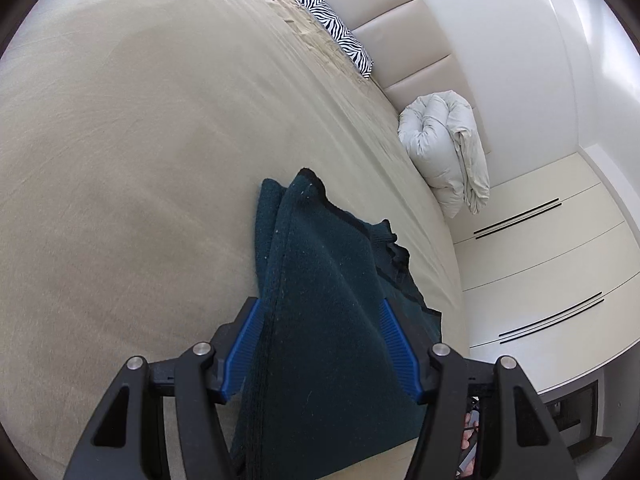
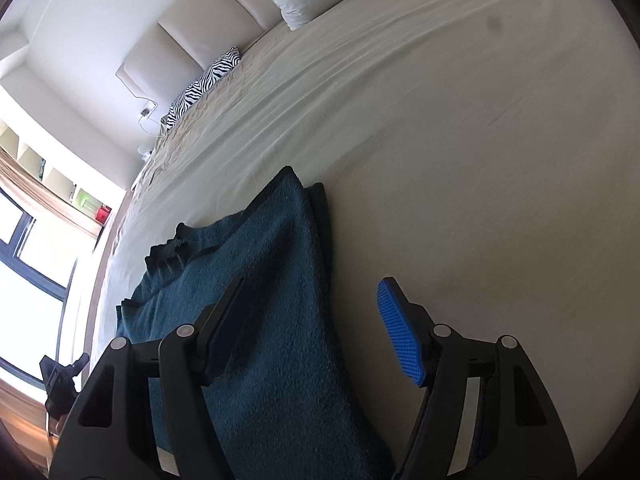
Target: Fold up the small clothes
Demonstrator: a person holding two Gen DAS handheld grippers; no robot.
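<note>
A dark teal knitted garment (image 1: 320, 260) lies folded lengthwise on the beige bed sheet (image 1: 140, 160). My left gripper (image 1: 318, 308) is open just above it; the cloth fills the gap between the blue pads (image 1: 244, 344), but they do not press on it. In the right wrist view the same garment (image 2: 256, 248) stretches away with its neckline at the left. My right gripper (image 2: 312, 282) is open too. Its left finger (image 2: 224, 320) hangs over the cloth's long edge and its right pad (image 2: 400, 340) over the bare sheet (image 2: 480, 160).
A zebra-print pillow (image 1: 340, 36) and a rolled pale duvet (image 1: 448, 148) lie against the padded headboard (image 1: 400, 20). White drawers (image 1: 540, 240) stand beyond the bed's edge. A bright window (image 2: 32, 260) and a black object (image 2: 60, 376) are at the left in the right wrist view.
</note>
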